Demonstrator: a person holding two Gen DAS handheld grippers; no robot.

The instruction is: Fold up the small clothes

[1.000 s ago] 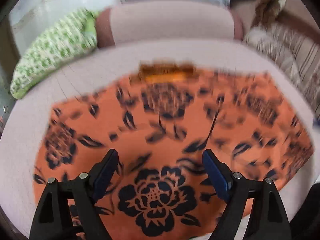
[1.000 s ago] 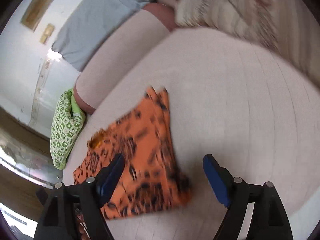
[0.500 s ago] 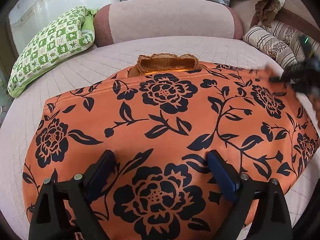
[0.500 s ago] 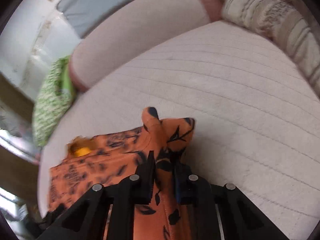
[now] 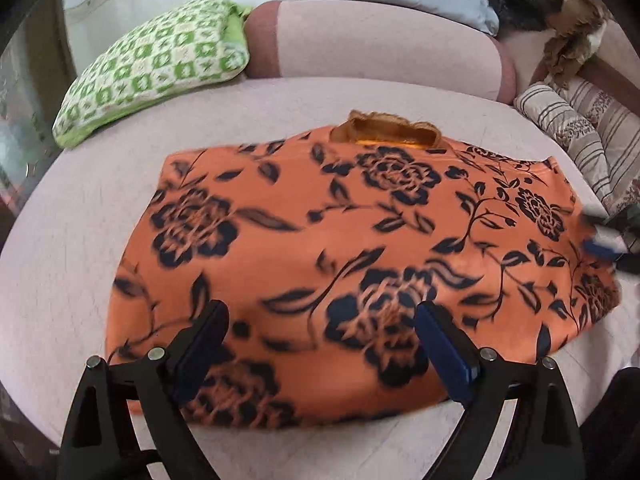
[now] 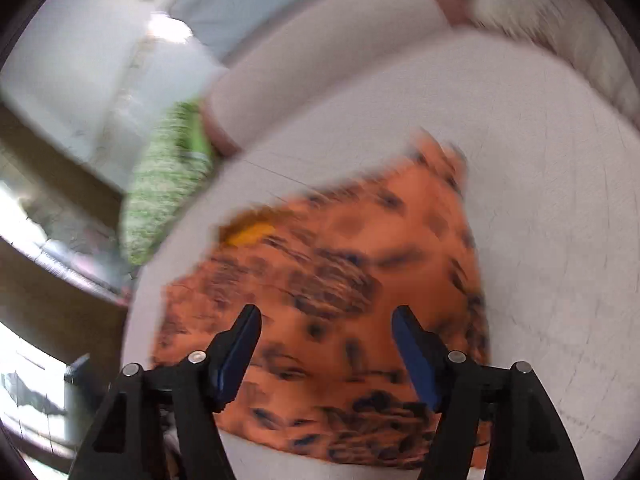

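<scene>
An orange garment with black flowers lies spread flat on a pale quilted bed, its collar at the far edge. My left gripper hovers over the near hem, open wide, nothing between its pads. The right wrist view is blurred; there the same garment lies below my right gripper, whose jaws are opening and hold no cloth. The right gripper's blue tip shows at the garment's right edge in the left wrist view.
A green patterned cushion lies at the back left. A pink bolster runs along the bed's far side, a striped pillow at the right. Bare bed surface stretches right of the garment.
The right gripper, shut on the garment's right corner half a second ago, has let go and its jaws have parted. The left gripper has shifted; the garment now lies flat.
</scene>
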